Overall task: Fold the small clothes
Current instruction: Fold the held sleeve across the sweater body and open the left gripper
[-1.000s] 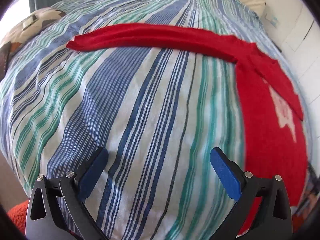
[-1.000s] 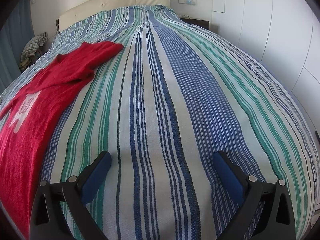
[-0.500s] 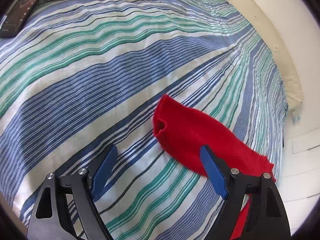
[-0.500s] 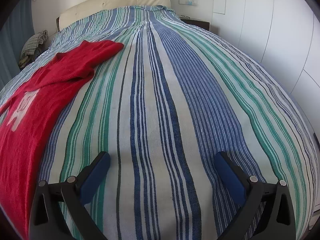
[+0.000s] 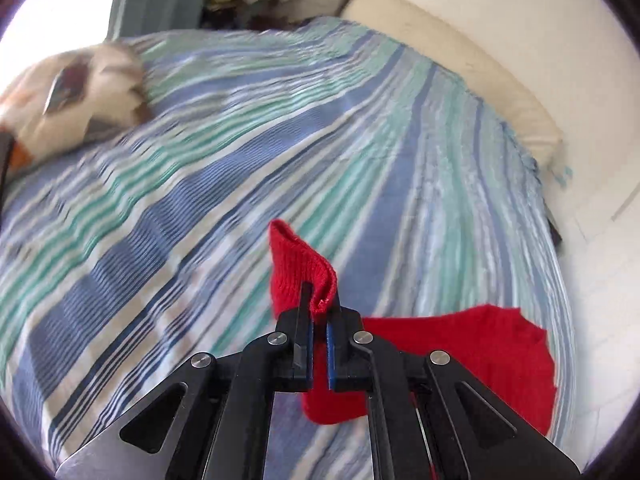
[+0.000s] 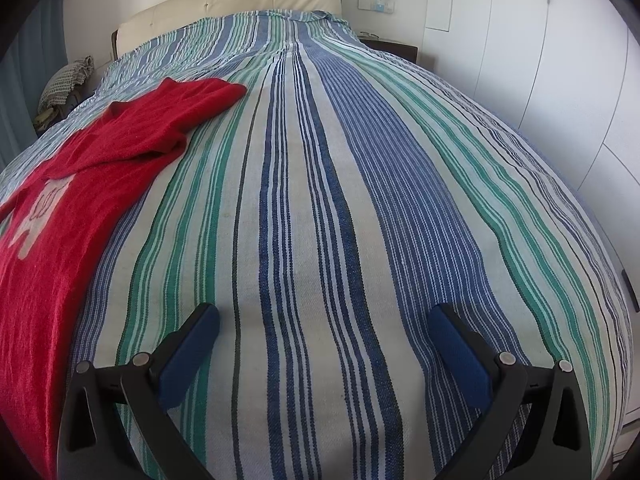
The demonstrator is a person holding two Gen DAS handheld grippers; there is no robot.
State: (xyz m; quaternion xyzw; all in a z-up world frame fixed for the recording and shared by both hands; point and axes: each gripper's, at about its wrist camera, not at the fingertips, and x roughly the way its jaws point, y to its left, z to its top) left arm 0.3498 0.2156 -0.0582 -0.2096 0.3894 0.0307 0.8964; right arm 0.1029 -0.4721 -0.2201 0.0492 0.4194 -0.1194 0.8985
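Observation:
A small red knit sweater (image 6: 80, 184) with a pale motif on its chest lies flat on the striped bed cover (image 6: 320, 240), at the left in the right wrist view. My left gripper (image 5: 319, 312) is shut on the cuff end of one red sleeve (image 5: 296, 268) and holds it raised above the cover; the rest of the sweater (image 5: 480, 360) trails to the right below it. My right gripper (image 6: 324, 332) is open and empty, low over the bare cover to the right of the sweater.
A cream padded headboard (image 6: 240, 4) stands at the far end of the bed. A patterned pillow (image 5: 68, 100) lies at the left edge. White wardrobe doors (image 6: 540, 60) line the right side. A dark nightstand (image 6: 392, 46) sits by the headboard.
My left gripper swung to the sleeve end, closed on the cuff and lifted it off the cover. My right gripper stayed open and nearly still.

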